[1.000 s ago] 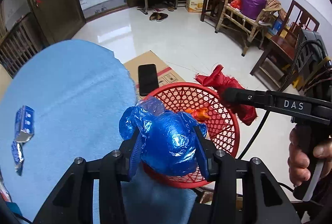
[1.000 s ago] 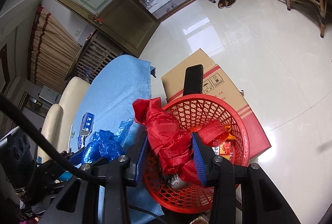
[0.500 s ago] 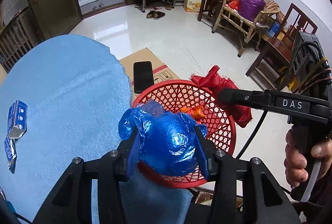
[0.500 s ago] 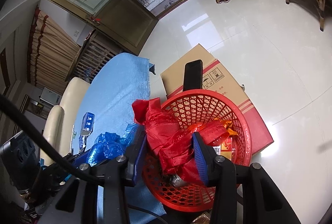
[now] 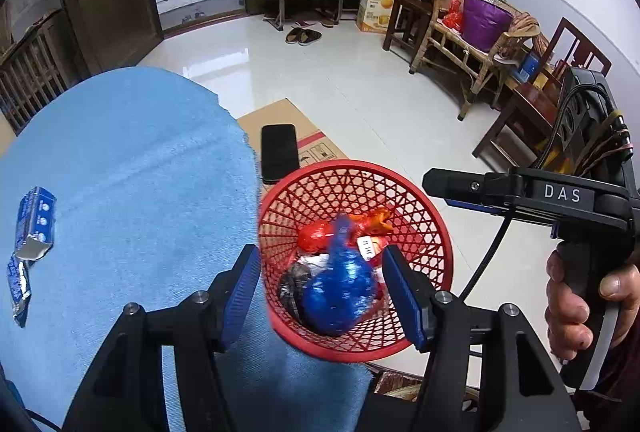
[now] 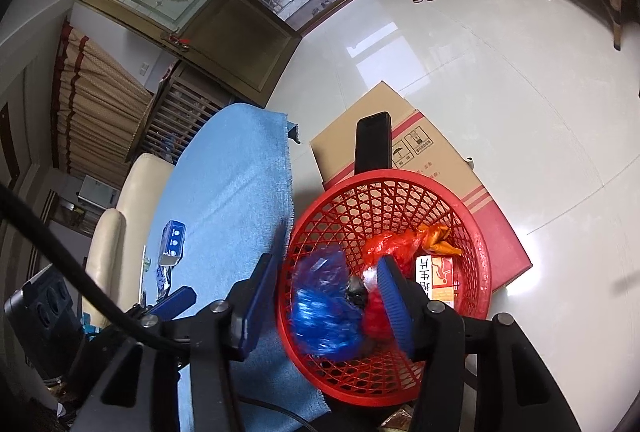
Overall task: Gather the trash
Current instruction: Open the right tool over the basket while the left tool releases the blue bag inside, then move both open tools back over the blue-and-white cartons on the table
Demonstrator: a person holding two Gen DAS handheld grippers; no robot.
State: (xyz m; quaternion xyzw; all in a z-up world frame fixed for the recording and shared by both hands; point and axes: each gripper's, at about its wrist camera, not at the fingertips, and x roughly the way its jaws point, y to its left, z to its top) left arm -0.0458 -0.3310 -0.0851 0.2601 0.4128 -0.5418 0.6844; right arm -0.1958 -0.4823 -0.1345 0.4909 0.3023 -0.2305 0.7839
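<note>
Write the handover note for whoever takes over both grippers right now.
Left gripper: jaws just opened, empty. Right gripper: jaws just opened, empty.
Crumpled blue plastic bag and crumpled red plastic bag now lie in the round red mesh basket beside the blue cloth-covered table.
Left: the small blue-and-white carton and the torn wrapper near it, both on the cloth.

White letters "DAS" stand on the black right gripper (image 5: 472, 187) body; the orange carton (image 5: 376, 9) across the room reads "PORK FLOSS".
</note>
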